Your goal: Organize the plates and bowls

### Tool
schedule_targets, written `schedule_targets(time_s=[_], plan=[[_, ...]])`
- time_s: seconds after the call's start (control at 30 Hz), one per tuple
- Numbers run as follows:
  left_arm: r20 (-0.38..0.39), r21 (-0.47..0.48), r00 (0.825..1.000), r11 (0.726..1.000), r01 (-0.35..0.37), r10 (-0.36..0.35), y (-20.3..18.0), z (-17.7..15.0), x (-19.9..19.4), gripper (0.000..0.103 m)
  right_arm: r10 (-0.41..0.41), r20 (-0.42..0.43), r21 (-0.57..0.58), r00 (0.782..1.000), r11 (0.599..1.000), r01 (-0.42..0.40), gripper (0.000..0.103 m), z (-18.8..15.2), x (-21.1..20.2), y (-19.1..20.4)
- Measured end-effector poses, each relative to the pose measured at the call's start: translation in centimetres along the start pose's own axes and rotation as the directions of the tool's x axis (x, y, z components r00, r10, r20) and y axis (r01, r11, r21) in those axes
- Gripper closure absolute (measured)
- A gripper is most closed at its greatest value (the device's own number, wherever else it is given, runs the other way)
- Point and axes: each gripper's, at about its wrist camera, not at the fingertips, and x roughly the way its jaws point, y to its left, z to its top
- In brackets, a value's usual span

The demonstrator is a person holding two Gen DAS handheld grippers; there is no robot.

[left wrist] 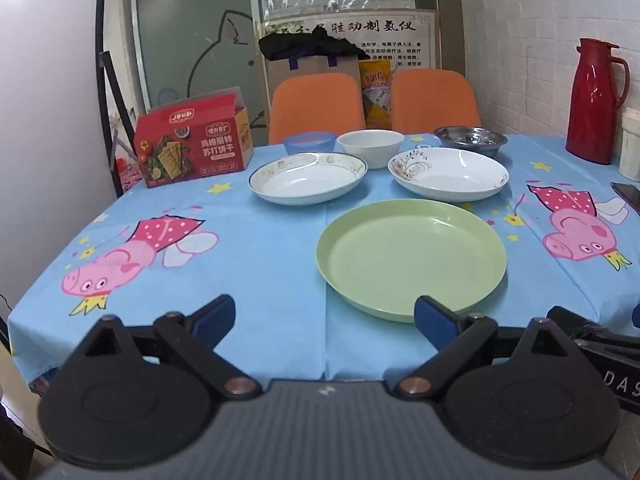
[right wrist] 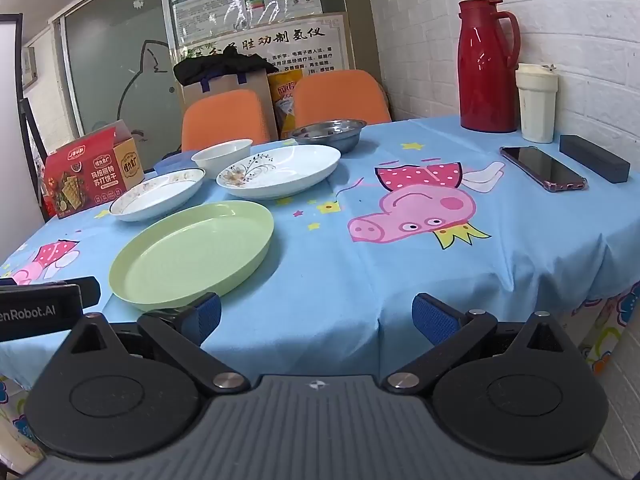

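Note:
A green plate [left wrist: 410,254] [right wrist: 192,254] lies nearest on the blue cartoon tablecloth. Behind it sit a rimmed white plate [left wrist: 307,177] [right wrist: 157,196] on the left and a flower-patterned white plate [left wrist: 450,174] [right wrist: 280,170] on the right. Farther back stand a blue bowl [left wrist: 309,143] [right wrist: 172,165], a white bowl [left wrist: 370,146] [right wrist: 221,156] and a steel bowl [left wrist: 470,140] [right wrist: 330,132]. My left gripper [left wrist: 324,320] is open and empty at the near table edge, just before the green plate. My right gripper [right wrist: 316,318] is open and empty, to the right of that plate.
A red biscuit box [left wrist: 192,142] [right wrist: 90,170] stands at the back left. A red thermos [left wrist: 596,100] [right wrist: 488,66], a white cup [right wrist: 536,102], a phone [right wrist: 544,168] and a black case [right wrist: 594,162] sit by the right wall. Two orange chairs [left wrist: 316,104] stand behind the table.

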Motion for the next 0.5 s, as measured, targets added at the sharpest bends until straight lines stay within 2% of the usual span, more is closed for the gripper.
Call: schedule_targets(time_s=[0.27, 0.5], plan=[[0.004, 0.002, 1.0, 1.0, -0.017, 0.017, -0.72, 0.09, 0.04, 0.008, -0.001, -0.005, 0.002, 1.0, 1.0, 0.001, 0.0, -0.06, 0.14, -0.07], [-0.006, -0.015, 1.0, 1.0, 0.005, -0.005, -0.52, -0.29, 0.15, 0.008, -0.001, -0.006, 0.001, 1.0, 1.0, 0.001, 0.0, -0.06, 0.13, -0.02]])
